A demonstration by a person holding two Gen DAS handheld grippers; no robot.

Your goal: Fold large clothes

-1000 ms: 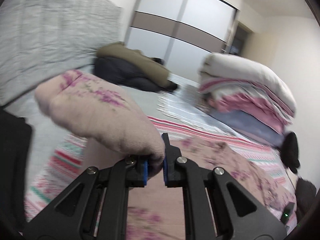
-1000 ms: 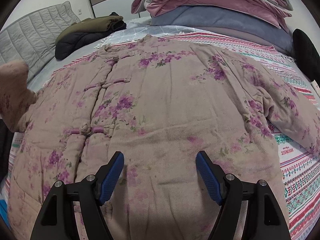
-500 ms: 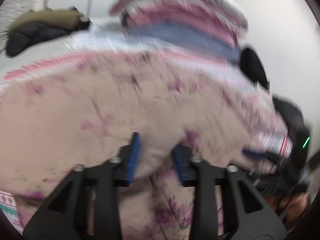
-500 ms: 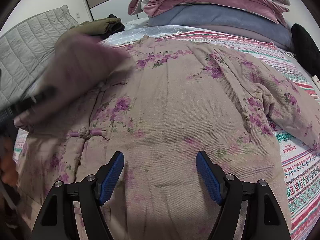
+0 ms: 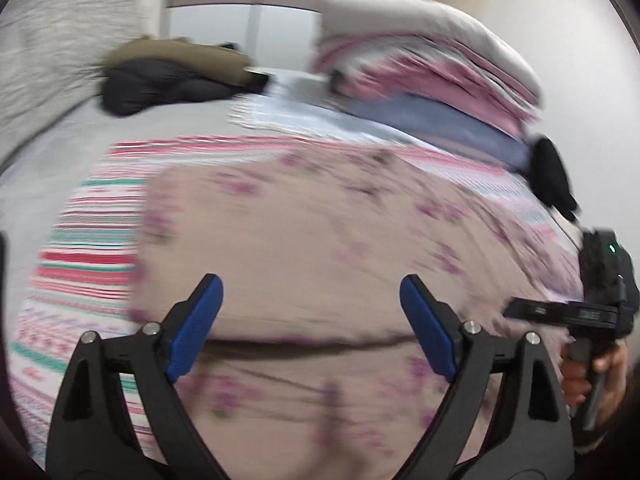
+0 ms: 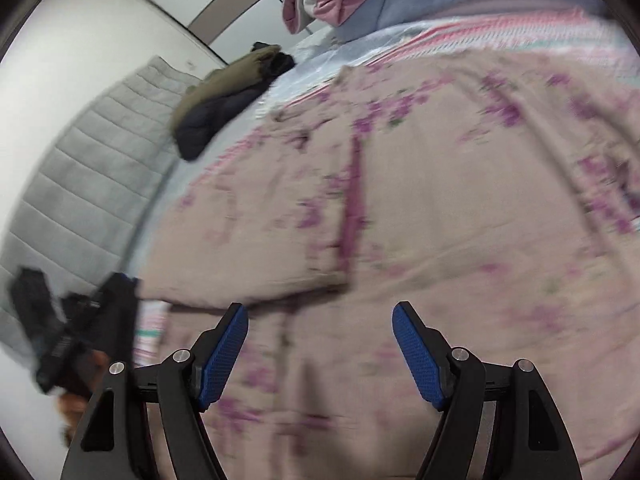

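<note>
A large pink quilted jacket [image 5: 320, 240] with purple flowers lies spread on the bed, one sleeve [image 6: 256, 232] folded across its front. My left gripper [image 5: 310, 312] hovers over the jacket, its jaws opening wide with nothing between the blue pads. Over the jacket's lower part my right gripper [image 6: 320, 340] stands open and empty. Each wrist view catches the other gripper at its edge, held in a hand [image 5: 592, 364]. Both views are blurred.
The bed wears a striped patterned cover [image 5: 84, 264]. A stack of folded quilts [image 5: 424, 68] sits at the far right, a dark and olive coat [image 5: 172, 68] at the far left. A grey padded headboard [image 6: 76, 184] runs along the left. A black object [image 5: 550, 176] lies by the wall.
My left gripper carried the sleeve across over the jacket's front, let it go and opened wide. The right gripper stayed open and rolled, tilting its view.
</note>
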